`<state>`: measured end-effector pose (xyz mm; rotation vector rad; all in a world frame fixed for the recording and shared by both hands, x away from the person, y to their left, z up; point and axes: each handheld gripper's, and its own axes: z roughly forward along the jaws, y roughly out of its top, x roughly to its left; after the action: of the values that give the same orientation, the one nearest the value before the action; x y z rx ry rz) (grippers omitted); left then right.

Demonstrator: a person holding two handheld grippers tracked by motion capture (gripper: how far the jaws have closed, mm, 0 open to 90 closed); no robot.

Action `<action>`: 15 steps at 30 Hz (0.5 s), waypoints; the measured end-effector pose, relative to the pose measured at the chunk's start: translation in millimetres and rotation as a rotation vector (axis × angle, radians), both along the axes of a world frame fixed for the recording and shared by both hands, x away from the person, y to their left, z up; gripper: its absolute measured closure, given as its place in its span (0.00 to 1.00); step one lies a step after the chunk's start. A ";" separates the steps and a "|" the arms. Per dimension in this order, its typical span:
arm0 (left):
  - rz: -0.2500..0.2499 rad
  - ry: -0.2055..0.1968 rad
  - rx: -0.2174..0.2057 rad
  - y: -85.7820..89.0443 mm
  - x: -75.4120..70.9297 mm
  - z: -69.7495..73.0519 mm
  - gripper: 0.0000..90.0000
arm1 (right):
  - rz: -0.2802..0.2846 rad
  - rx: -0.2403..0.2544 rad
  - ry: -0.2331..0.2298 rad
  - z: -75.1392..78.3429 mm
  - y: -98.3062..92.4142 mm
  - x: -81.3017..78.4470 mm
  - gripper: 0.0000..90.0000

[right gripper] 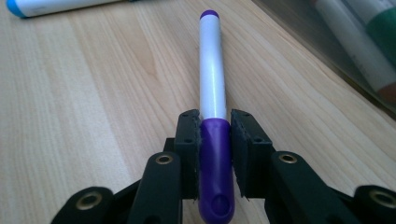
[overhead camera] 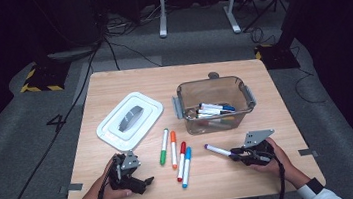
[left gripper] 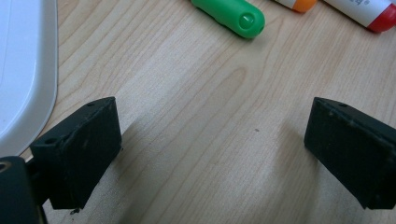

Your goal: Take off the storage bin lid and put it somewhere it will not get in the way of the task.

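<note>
My right gripper [right gripper: 215, 154] is clamped on the purple-capped white marker pen [right gripper: 212, 84], held low over the wooden table [right gripper: 70, 116] beside the clear plastic bin [overhead camera: 215, 102]. Gripped at the cap, the marker may pivot or slip. My left gripper [left gripper: 210, 154] rests with jaws apart.

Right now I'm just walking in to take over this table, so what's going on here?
A person is packing markers into the clear bin. The right gripper is shut on the purple marker's cap end, low over the table. The left gripper rests open, holding nothing. Four markers still lie loose, several are already in the bin, and its white lid lies off to the side.
</note>
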<state>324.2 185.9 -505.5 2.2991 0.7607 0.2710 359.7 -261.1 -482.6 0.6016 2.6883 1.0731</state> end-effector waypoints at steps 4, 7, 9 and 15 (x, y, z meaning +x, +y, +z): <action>0.000 0.000 0.000 0.0 0.0 0.0 0.05 | 0.034 0.027 -0.010 7.1 -1.2 -2.0 0.82; 0.000 0.000 0.000 0.0 0.0 0.0 0.05 | 0.052 0.043 -0.014 11.2 -2.3 -2.6 0.82; 0.000 0.000 0.000 0.0 0.0 0.0 0.05 | 0.058 0.051 -0.023 15.7 -3.2 -2.8 0.82; 0.001 0.000 0.000 0.0 -0.1 0.0 0.05 | 0.097 0.099 -0.049 35.1 -6.0 -8.6 0.82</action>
<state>324.1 185.9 -505.5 2.2986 0.7616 0.2716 351.0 -267.2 -447.4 0.4588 2.6594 1.2345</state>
